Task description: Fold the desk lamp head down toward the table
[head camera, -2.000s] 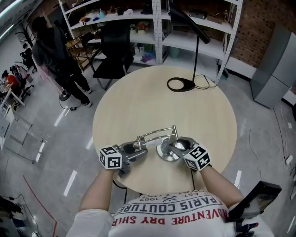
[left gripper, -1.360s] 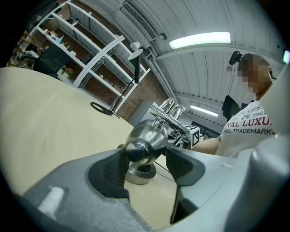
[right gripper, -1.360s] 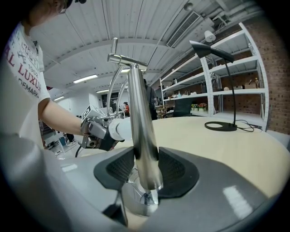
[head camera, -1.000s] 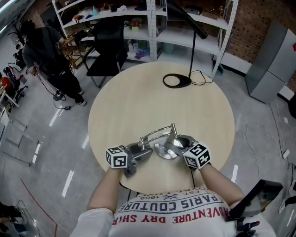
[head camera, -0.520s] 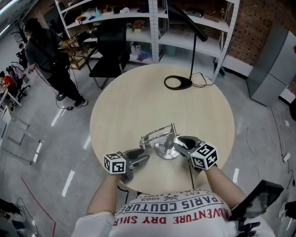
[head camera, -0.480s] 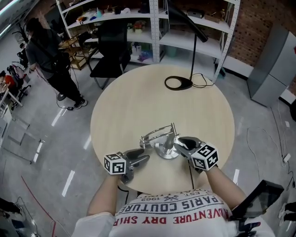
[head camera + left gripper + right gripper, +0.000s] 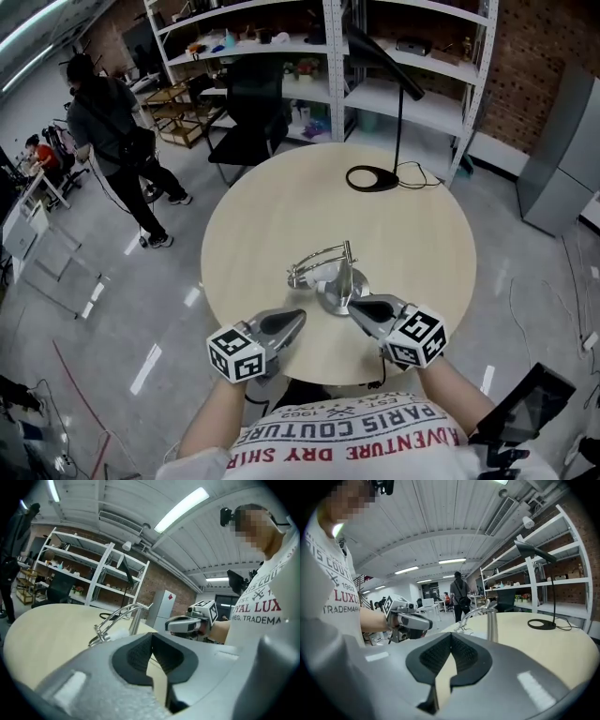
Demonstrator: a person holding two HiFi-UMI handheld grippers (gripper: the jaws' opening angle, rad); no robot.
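Black chair, white shelving, standing person

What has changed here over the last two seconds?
The left gripper and right gripper came away from the silver lamp and drew back toward the person; their jaws have just closed, with nothing between them. The silver lamp stays folded on the table; the black lamp did not move.
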